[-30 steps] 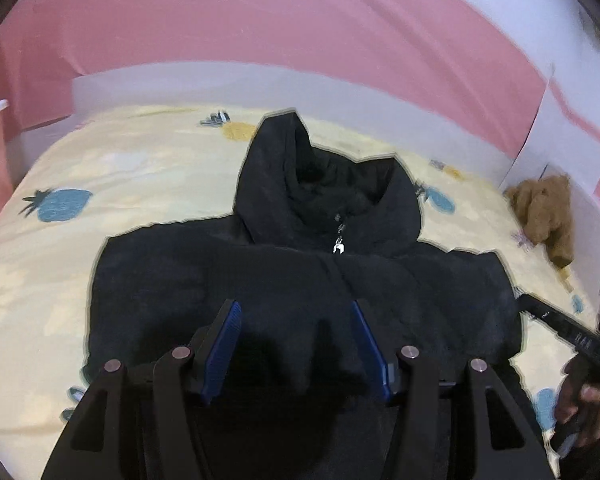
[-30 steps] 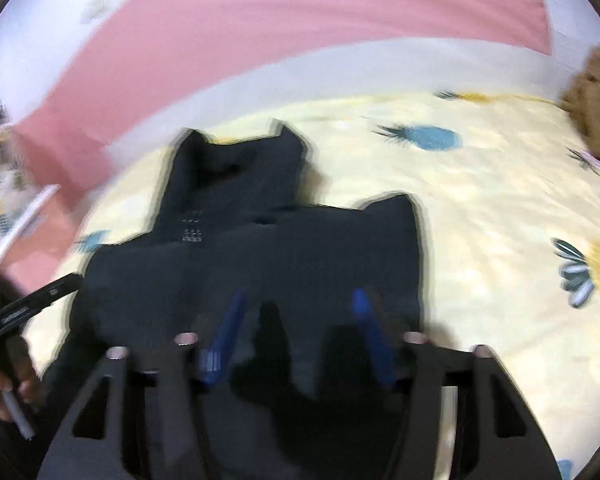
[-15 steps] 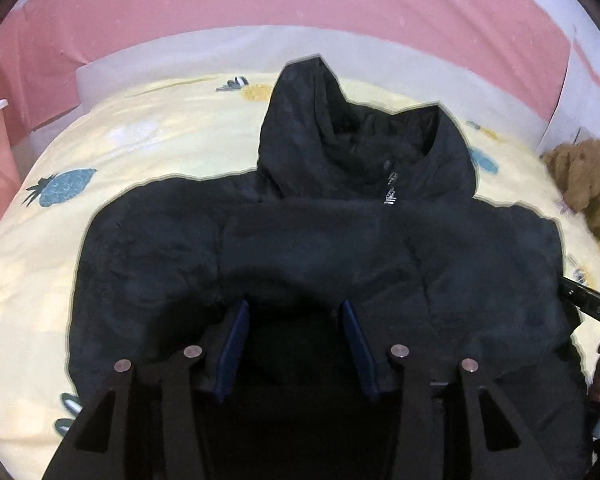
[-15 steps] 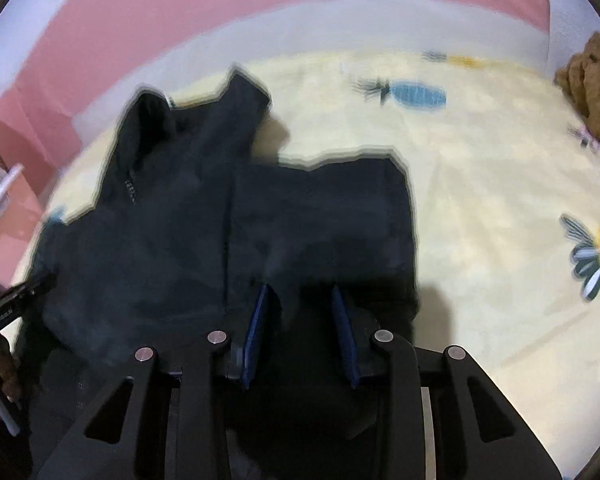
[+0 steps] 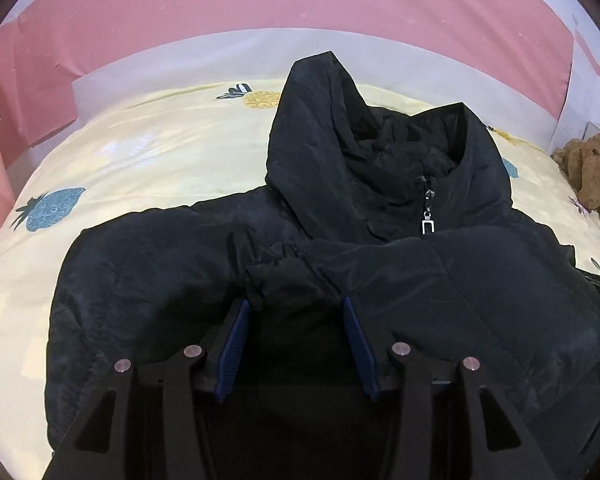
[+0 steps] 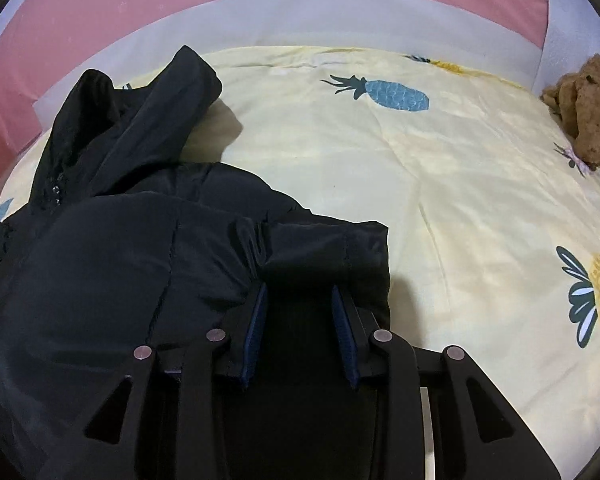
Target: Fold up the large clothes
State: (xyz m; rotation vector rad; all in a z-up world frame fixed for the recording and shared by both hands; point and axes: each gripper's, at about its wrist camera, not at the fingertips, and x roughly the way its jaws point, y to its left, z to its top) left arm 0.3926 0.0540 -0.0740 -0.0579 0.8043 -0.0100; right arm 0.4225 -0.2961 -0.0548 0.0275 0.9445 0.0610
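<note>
Both claws now grip the black jacket's lower edge, each with a bunch of fabric between its blue pads. The left claw [image 5: 296, 308] holds a puckered fold near the jacket's middle; the right claw [image 6: 298, 292] pinches the hem at the right-hand corner. A second ago their jaws stood wider and higher above the cloth; since then both have narrowed and dropped, carrying the hem up over the body. The jacket [image 5: 380, 280] lies on the bed [image 6: 440, 184], hood [image 5: 324, 140] toward the pink wall. The bottom-up fold looks nearly laid; letting go probably comes next.
</note>
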